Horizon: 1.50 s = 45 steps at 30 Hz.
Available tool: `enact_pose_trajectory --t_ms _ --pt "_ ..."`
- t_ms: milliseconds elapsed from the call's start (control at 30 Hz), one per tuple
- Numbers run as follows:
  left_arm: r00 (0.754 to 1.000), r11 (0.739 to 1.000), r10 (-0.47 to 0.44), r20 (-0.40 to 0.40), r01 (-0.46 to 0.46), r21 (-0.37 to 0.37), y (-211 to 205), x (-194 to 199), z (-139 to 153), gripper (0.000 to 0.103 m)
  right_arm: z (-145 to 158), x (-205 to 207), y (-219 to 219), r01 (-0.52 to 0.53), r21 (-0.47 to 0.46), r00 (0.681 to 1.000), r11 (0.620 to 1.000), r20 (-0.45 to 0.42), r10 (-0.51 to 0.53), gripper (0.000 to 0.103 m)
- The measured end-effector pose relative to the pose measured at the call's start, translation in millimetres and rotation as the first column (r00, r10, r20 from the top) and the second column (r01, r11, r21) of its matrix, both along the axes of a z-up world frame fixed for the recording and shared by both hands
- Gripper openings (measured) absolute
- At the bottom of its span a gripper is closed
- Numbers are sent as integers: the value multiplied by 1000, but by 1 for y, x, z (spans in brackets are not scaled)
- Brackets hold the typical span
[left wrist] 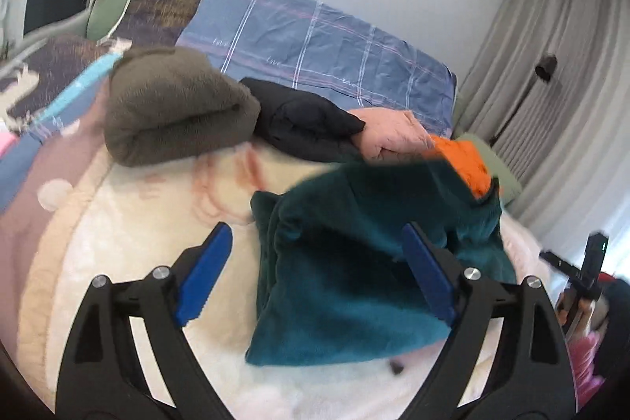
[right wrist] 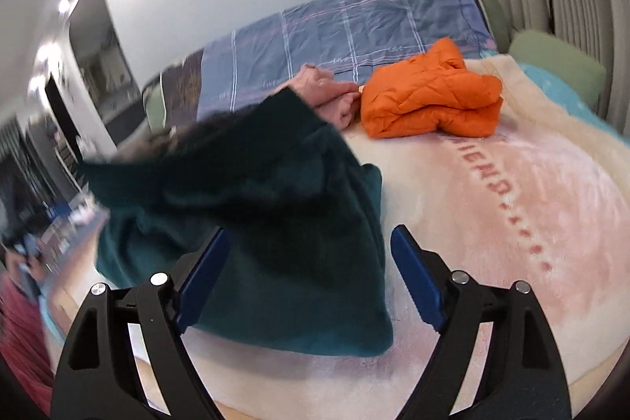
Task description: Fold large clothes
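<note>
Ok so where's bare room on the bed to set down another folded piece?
Free: the pink lettered blanket right of the teal garment, below the orange jacket; and the cream patch between teal and olive bundle. Crowded: the back row by the plaid quilt.

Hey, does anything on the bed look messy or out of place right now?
Mostly the teal fleece garment: it lies bunched and rumpled on the cream blanket, one part blurred above the rest, not folded flat. The orange jacket, olive fleece and black garment sit in folded bundles. Both grippers are open, holding nothing.

Dark teal fleece garment [left wrist: 354,274], loosely folded, lying on bed
</note>
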State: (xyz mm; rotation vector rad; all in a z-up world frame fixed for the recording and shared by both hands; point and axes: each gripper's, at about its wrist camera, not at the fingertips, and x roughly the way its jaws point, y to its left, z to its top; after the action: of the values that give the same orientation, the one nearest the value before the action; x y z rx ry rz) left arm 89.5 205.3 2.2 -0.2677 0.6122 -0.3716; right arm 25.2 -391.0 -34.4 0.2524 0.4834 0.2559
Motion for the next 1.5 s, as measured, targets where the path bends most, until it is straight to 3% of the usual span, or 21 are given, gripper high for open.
enact_pose_trajectory --t_ms 100,233,333,467,567,667,800,867,933,967,1000,1033,1067,1167,1300,1400,1500 --pt "999 995 -33 21 31 95 -20 -9 0 89 -3 3 12 1 -63 1000 998 19 0 84" --pt "998 986 -66 25 61 153 -45 6 -4 87 8 24 23 -24 -110 999 994 23 27 84" --pt "996 980 -82 -23 84 182 -62 38 -11 77 11 50 25 -24 -127 1000 992 -1 24 84" --pt "992 976 -75 -98 93 197 -74 93 -23 75 10 88 25 8 -142 1000 990 -29 -12 84" --pt "985 981 -59 -163 88 173 -76 136 -38 75 6 115 25 -4 -134 998 991 -65 -5 84" --pt "965 992 -63 -254 89 91 -72 179 -58 78 0 145 23 -9 -108 994 994 -107 -3 84" --pt "950 993 -105 -295 114 14 -80 202 -74 78 2 179 20 -13 -54 993 998 -119 6 84" --pt "956 990 -128 -265 137 15 -83 205 -75 74 3 189 27 -53 -53 991 997 -127 46 84" --pt "957 989 -140 -253 146 3 -83 206 -76 50 -2 204 41 -77 -118 983 990 -176 56 84" --pt "957 990 -137 -254 140 -8 -80 207 -77 43 -7 210 47 -75 -149 978 986 -204 43 67" --pt "959 992 -123 -256 127 -3 -78 206 -78 23 -10 213 50 -68 -160 976 985 -217 33 36" --pt "960 992 -125 -252 127 -9 -75 204 -79 17 -12 214 52 -54 -168 975 984 -221 16 23" --pt "964 992 -125 -235 127 -10 -76 201 -77 14 -10 212 52 -36 -161 978 986 -207 2 17" --pt "983 991 -108 -148 118 63 -80 180 -66 12 13 187 43 41 -88 994 995 -96 -50 14" --pt "997 986 -58 -60 66 154 -81 161 -51 11 32 175 32 92 -68 994 993 -59 -96 14" --pt "999 994 -28 -40 32 107 -74 158 -42 11 31 177 34 107 -67 992 992 -64 -112 14" --pt "1000 997 -17 19 16 77 -71 147 -22 11 44 161 39 133 -35 991 991 16 -132 13"
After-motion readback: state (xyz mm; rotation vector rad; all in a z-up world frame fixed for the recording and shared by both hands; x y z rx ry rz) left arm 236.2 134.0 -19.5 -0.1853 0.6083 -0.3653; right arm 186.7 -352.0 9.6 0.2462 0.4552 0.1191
